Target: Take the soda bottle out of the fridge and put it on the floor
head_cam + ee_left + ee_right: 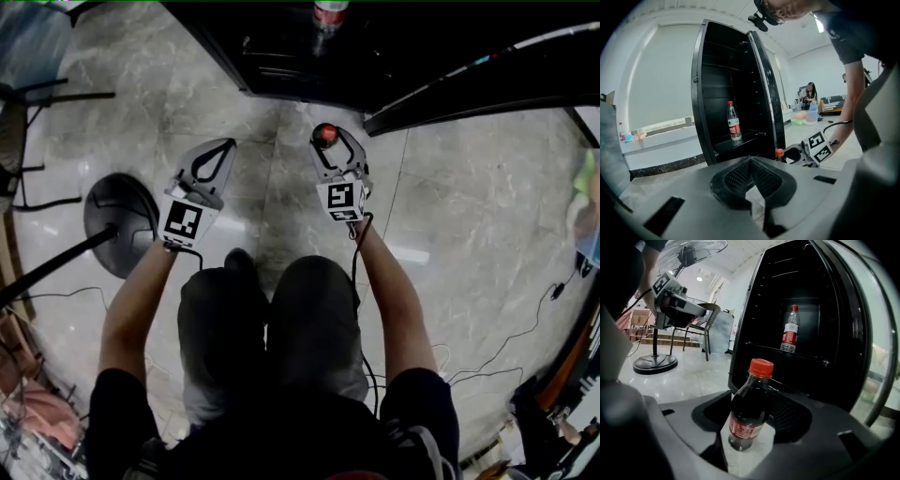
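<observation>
A small dark soda bottle [747, 413] with a red cap and red label stands upright on the marble floor in front of the open black fridge [811, 296]. My right gripper [754, 404] is around it, jaws spread wide, with a gap between the bottle and the left pad. From the head view only the red cap [324, 133] shows inside the right gripper [330, 141]. My left gripper [225, 145] hovers to the left, tips together and empty; its own view shows the shut jaws [750, 161] and the soda cap [779, 153] beyond.
A clear water bottle [790, 336] with a red label stands on a fridge shelf [740, 140]. The fridge door [487, 84] hangs open to the right. A floor fan's base [120, 220] sits left, a chair [705, 329] behind it. Cables [525, 328] trail at right.
</observation>
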`<state>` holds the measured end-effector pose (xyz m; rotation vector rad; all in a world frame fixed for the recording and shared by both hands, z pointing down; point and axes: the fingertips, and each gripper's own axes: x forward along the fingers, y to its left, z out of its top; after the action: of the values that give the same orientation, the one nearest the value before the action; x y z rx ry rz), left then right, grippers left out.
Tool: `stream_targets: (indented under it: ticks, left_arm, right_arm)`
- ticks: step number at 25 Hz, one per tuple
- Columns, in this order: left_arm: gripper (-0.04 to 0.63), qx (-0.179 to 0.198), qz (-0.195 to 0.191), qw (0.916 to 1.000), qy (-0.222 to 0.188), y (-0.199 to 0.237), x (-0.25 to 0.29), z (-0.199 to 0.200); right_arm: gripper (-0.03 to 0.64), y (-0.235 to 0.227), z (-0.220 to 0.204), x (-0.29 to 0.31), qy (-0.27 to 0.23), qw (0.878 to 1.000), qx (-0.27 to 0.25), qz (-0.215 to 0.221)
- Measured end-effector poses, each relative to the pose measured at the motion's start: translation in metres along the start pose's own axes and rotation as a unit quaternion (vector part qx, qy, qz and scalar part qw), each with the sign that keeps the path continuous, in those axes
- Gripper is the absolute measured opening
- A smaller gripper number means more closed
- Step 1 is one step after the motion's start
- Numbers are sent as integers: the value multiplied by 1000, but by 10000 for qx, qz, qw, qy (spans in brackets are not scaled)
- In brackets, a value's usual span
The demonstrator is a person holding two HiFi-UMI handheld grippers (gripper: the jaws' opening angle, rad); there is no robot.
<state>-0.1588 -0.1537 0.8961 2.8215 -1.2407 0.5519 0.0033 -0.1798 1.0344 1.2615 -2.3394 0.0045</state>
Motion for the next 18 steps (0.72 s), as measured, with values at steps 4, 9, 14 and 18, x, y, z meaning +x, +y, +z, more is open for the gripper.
stream_targets:
  ticks: [4, 9, 14, 18]
  left_arm:
    - [23, -15, -5, 10000, 32, -4, 1, -5]
    - [23, 43, -8, 10000, 24, -6, 3, -5]
    - [23, 74, -25, 10000, 15, -8, 5, -4]
    - [23, 115, -33, 9999, 43, -9, 4, -5]
  right_arm:
    - [279, 1, -2, -2, -27, 10000, -3, -1]
    - [281, 0, -2, -2, -36, 10000, -8, 4]
    - [281, 1, -5, -4, 5, 10000, 27, 41]
    - [288, -1, -4, -13, -25, 9997, 221, 35]
